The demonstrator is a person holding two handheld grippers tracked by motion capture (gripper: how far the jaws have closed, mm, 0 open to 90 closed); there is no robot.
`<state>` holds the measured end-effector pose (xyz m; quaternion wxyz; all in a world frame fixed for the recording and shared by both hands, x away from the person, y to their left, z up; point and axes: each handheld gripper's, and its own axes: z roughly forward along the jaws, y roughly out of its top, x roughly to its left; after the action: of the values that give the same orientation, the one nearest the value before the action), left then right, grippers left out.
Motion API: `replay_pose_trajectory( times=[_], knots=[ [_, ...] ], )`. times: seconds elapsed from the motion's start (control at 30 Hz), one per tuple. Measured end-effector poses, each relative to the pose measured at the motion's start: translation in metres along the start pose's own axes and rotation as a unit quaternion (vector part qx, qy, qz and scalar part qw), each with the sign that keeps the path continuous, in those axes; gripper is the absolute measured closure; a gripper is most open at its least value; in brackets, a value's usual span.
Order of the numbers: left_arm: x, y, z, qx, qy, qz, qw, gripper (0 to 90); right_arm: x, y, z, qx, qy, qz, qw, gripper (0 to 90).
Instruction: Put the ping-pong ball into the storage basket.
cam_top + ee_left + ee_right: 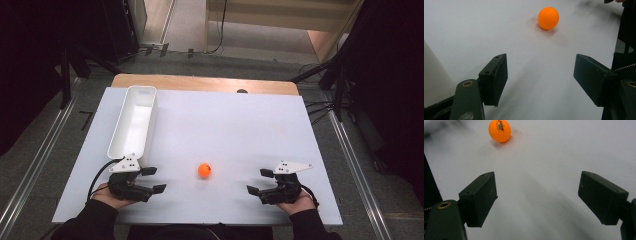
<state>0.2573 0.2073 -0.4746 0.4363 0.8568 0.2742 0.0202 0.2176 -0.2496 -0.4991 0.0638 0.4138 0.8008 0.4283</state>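
Facing an orange ball point(499, 130) with lettering legible from the right gripper point(264, 181), both it and left gripper point(154, 179) open, empty.

1. I find printing in one place: dark marks on the top of the orange ball point(499, 131), seen in the right gripper view
2. It looks like a short logo line with smaller characters under it, but it is too small and soft for me to read a word or a number
3. In the high view and the left gripper view I can make out no lettering on the ball, so I can read no text
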Motion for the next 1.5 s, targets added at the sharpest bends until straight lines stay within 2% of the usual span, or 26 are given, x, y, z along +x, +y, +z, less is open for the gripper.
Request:
replay_pose_trajectory(
  times=[0.37,0.73,0.83,0.9,1.07,1.13,1.5],
  knots=[
    [-0.002,-0.001,0.001,0.0,0.002,0.0,1.0,27.9,-0.003,0.002,0.003,0.003,0.004,0.001,1.0,14.0],
    [0.001,-0.003,0.001,-0.001,0.001,-0.012,0.9999,27.9,0.0,0.004,0.009,0.014,0.014,-0.003,0.9998,14.0],
    [0.001,-0.001,0.003,0.004,-0.003,-0.003,1.0,27.9,0.001,0.003,0.009,0.014,0.014,-0.011,0.9998,14.0],
    [-0.001,-0.001,0.003,0.005,-0.004,-0.006,1.0,27.9,0.001,0.004,0.009,0.015,0.015,-0.006,0.9998,14.0],
    [-0.002,-0.002,0.003,0.006,-0.001,-0.004,1.0,27.9,0.001,0.005,0.009,0.01,0.027,-0.011,0.9995,14.0],
    [-0.001,-0.001,0.003,0.005,0.0,-0.006,1.0,27.9,0.002,0.006,0.01,0.013,0.03,-0.005,0.9995,14.0],
    [0.002,0.001,0.007,0.007,-0.005,-0.003,1.0,27.9,0.001,0.001,0.007,0.016,0.017,-0.001,0.9997,14.0]
  ],
)
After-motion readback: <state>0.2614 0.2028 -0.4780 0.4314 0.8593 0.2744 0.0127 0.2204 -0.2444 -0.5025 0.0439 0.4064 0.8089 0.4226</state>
